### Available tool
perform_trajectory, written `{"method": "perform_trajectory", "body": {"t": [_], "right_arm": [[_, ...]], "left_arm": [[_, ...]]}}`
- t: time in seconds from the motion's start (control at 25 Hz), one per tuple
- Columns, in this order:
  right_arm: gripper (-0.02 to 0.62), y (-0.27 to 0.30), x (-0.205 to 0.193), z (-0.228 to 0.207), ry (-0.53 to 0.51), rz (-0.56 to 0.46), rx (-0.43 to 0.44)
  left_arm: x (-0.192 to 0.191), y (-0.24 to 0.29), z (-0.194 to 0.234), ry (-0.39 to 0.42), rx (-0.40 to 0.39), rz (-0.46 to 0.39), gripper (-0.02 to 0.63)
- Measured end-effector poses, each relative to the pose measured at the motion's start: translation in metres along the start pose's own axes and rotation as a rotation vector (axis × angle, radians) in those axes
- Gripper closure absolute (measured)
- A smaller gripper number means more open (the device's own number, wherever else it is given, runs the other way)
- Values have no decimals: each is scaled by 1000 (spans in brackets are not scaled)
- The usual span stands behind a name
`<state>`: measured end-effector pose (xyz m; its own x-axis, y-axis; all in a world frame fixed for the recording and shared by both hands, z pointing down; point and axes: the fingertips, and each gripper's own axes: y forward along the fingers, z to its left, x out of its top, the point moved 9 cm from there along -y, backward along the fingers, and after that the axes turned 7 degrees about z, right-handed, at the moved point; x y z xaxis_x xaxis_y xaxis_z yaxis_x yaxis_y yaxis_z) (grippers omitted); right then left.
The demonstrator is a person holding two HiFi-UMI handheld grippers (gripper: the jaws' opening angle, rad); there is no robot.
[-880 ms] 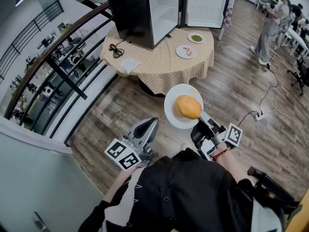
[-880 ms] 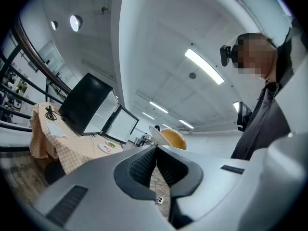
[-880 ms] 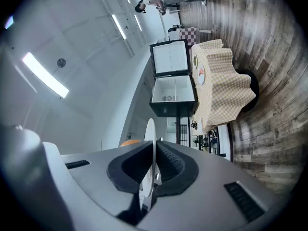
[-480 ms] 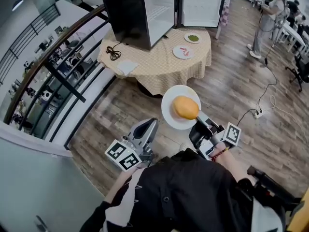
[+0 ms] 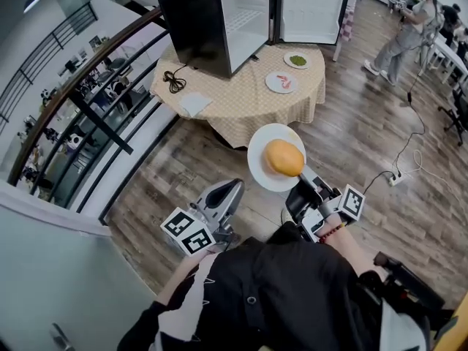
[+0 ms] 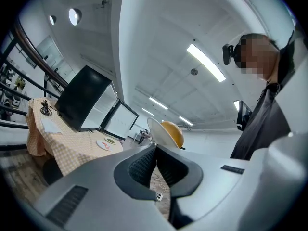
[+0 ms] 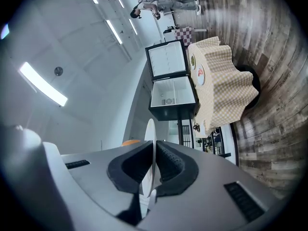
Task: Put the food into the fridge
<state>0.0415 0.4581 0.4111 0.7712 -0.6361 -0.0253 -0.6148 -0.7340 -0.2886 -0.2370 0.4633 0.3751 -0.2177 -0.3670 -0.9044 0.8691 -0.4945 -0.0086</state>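
An orange bun (image 5: 284, 158) lies on a white plate (image 5: 265, 172) held above the wooden floor. My right gripper (image 5: 306, 180) is shut on the plate's near rim; in the right gripper view the plate (image 7: 150, 136) stands edge-on between the pads. My left gripper (image 5: 235, 188) hangs to the plate's left, shut and empty, its tips (image 6: 155, 147) touching. The black fridge (image 5: 216, 19) stands on the round table (image 5: 241, 97) ahead, its door (image 5: 308, 9) swung open and its white inside bare. Two plates rest on the table, one with red food (image 5: 282, 82) and one with green food (image 5: 297, 60).
A white napkin (image 5: 196, 102) and a coiled black cable (image 5: 175, 77) lie on the checked cloth. A dark railing (image 5: 88, 101) runs along the left. A person (image 5: 401, 35) stands at the back right. A power strip (image 5: 395, 175) with its cord lies on the floor.
The plate with the bun stays in my right gripper, almost in the same spot. The table and fridge have shifted slightly in view. The person at the back right has stepped along.
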Motion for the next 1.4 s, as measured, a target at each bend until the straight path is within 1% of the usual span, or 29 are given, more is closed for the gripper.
{"method": "perform_trajectory", "body": {"t": [0.24,0.48,0.68,0.88,1.0,1.12,1.28,1.4], "right_arm": [[571,25,69,-16,5,1,-10],[571,46,131,-21,15,50,-13],[571,67,192,-28,17,91,-9],[571,84,257,-29,19,120,-11],[571,91,291,-37,42,142,-31],[571,94,309,-47,49,186,-39],[571,96,317,-59,57,245,-38],[571,99,333,-66,76,274,-45]], "left_arm": [[14,46,34,-7,66,8,592],[29,99,54,-20,112,-43,592],[41,152,78,-24,165,-59,592],[56,216,97,-17,191,-46,592],[61,251,107,-15,184,-34,592],[57,274,112,-6,183,-28,592],[47,293,115,26,198,-20,592],[46,311,122,13,222,-20,592]]}}
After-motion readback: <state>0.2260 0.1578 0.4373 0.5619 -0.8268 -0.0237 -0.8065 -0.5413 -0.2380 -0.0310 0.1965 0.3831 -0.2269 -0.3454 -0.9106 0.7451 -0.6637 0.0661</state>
